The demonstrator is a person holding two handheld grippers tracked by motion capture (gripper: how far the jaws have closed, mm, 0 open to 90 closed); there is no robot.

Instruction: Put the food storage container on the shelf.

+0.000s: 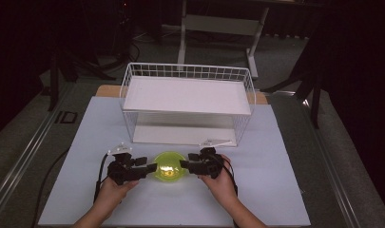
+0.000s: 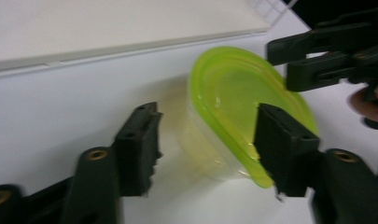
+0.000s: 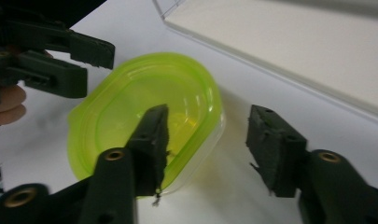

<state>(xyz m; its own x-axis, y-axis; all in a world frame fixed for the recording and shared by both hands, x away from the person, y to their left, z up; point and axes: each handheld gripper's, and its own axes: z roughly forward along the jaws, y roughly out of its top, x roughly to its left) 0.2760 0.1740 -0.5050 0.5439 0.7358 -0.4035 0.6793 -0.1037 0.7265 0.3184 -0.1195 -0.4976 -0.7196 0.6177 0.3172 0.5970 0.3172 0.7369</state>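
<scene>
Claws [image 1: 152,167] [image 1: 184,164] agape astride green container [image 1: 170,166] rim.

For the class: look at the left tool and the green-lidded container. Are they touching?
Cannot tell. In the left gripper view the left tool stands open astride the container; one jaw overlaps the lid's rim, neither contact nor gap plain.

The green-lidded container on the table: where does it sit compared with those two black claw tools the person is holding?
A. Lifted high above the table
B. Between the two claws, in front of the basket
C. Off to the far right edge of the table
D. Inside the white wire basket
B: in the high view the container rests on the table between the left gripper and right gripper, on the person's side of the wire basket.
</scene>
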